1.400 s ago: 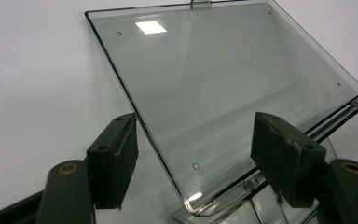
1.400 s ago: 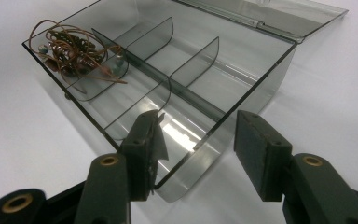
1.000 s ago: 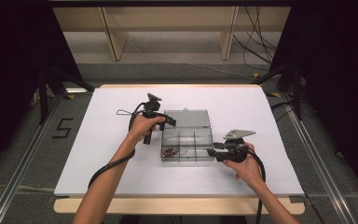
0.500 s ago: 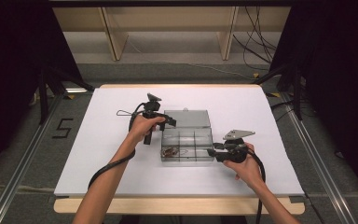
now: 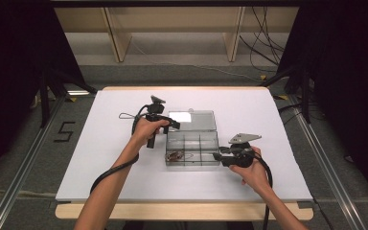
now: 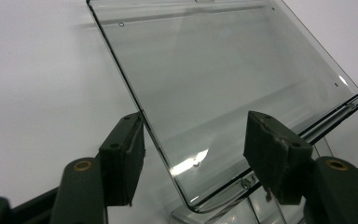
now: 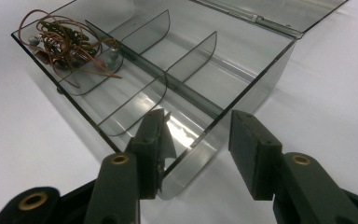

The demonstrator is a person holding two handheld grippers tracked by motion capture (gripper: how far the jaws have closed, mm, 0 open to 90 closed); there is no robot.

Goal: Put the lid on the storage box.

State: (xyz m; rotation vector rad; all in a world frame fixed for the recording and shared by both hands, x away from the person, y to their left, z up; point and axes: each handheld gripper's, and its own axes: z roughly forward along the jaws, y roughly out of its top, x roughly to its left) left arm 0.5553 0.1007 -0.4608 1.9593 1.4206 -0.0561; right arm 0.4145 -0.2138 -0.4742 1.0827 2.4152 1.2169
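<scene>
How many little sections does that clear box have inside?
6, in two rows of three in the clear box. The near-left section holds a tangle of brown cord; the other five look empty.

My right gripper at the corner of the clear box

My jaws straddle the box's near corner wall, one pad inside, the other outside and apart from it. Dividers split the box into compartments; a tangle of brown wire lies in the one at ten o'clock, the open lid at one o'clock.
</scene>
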